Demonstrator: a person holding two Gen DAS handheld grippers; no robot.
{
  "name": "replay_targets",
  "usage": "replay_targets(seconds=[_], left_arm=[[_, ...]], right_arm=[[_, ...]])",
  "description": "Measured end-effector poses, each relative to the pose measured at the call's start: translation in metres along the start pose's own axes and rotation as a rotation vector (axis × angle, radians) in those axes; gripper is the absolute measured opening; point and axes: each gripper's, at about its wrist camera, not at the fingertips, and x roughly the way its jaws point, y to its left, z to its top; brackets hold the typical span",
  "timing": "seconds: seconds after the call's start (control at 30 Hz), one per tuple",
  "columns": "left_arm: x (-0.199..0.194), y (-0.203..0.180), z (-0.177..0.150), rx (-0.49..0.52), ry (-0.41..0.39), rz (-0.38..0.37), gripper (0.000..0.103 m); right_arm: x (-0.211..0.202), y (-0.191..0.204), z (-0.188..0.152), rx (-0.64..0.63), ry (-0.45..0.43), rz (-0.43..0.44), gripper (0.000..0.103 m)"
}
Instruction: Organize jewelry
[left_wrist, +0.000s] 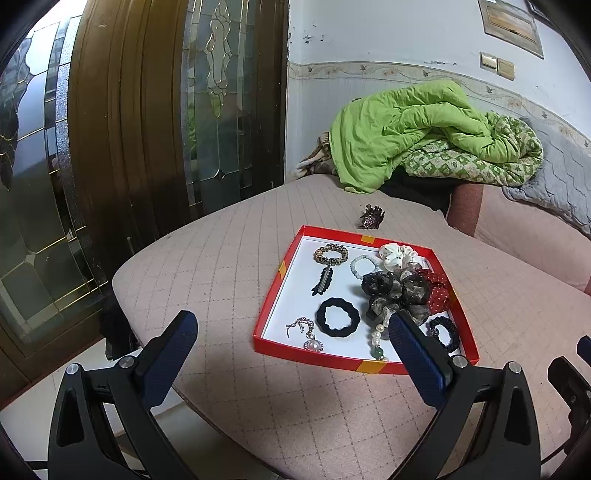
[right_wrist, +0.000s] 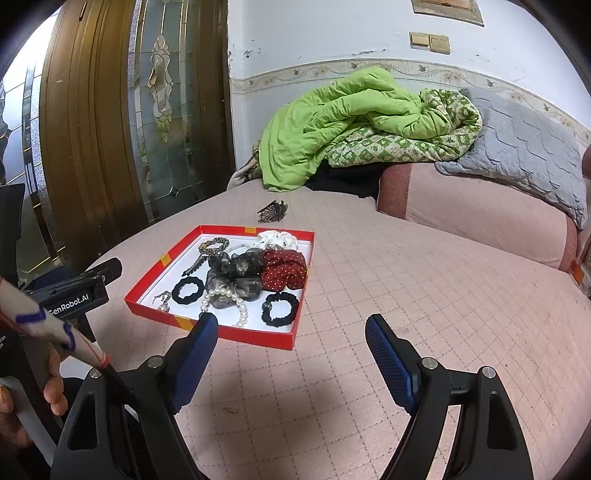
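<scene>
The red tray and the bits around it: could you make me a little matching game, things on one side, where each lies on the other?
Things:
1. claw hair clip
2. plain black scrunchie
3. white scrunchie
4. left gripper

Places:
A. far corner inside the red tray
B. open, in front of the tray
C. on the bedspread beyond the tray
D. near middle of the tray

Pairs: 1-C, 2-D, 3-A, 4-B
</scene>
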Motion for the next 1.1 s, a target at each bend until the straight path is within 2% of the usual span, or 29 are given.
replay_targets(seconds=[1.1], left_arm=[[0.0026, -0.0011, -0.0051, 0.001, 0.014, 0.008, 0.103]], right_arm=[[0.0028, 0.005, -0.0024, 0.002, 0.012, 0.002, 0.086]])
